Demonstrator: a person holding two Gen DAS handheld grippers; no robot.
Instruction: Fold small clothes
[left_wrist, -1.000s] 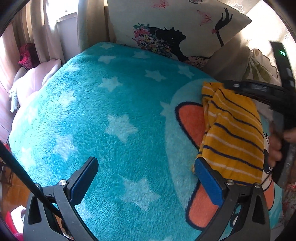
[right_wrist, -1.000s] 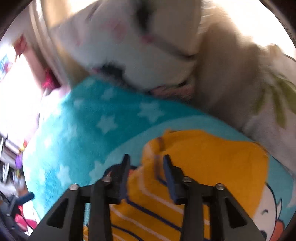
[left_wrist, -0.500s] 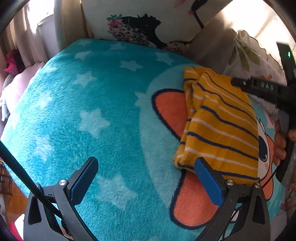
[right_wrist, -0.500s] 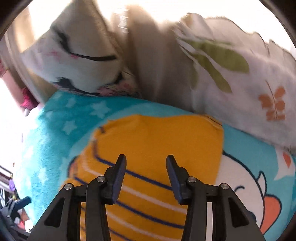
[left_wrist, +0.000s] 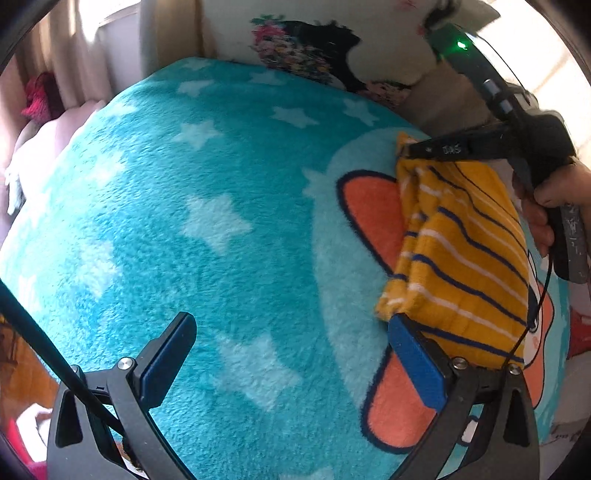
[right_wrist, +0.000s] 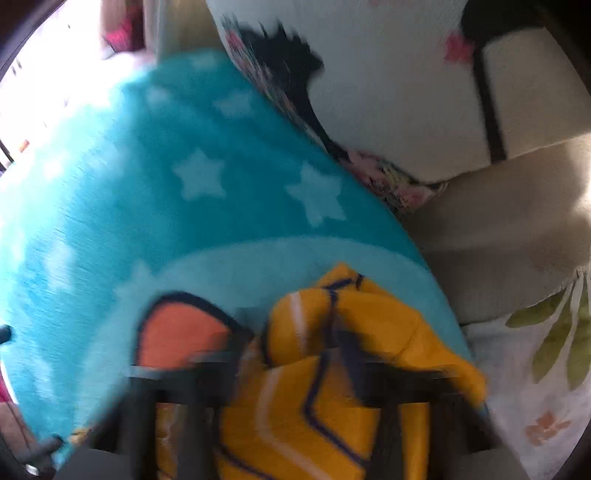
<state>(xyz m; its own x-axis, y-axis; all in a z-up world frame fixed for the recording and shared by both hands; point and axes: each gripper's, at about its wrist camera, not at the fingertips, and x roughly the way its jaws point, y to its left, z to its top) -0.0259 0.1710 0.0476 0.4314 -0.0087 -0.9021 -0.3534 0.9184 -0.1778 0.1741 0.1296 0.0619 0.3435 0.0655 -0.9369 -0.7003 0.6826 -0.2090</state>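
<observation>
A small yellow garment with navy and white stripes (left_wrist: 461, 254) lies folded on a teal star blanket (left_wrist: 207, 221), on the right in the left wrist view. My left gripper (left_wrist: 295, 354) is open and empty just above the blanket, its right finger by the garment's near edge. My right gripper (right_wrist: 295, 343) is blurred; its jaws stand on either side of a bunched fold at the far end of the garment (right_wrist: 317, 384), and whether they are shut is unclear. From the left wrist view the right gripper (left_wrist: 406, 151) sits at the garment's far corner.
A printed pillow (left_wrist: 332, 40) and beige cushion (right_wrist: 498, 229) lie at the head of the blanket. A leaf-print pillow (right_wrist: 546, 354) lies to the right. Pink bedding (left_wrist: 40, 147) and curtains are at the left edge.
The right gripper swung from over the middle of the garment to its far corner, where cloth now bunches between the jaws. The left gripper stayed open, its view shifting slightly.
</observation>
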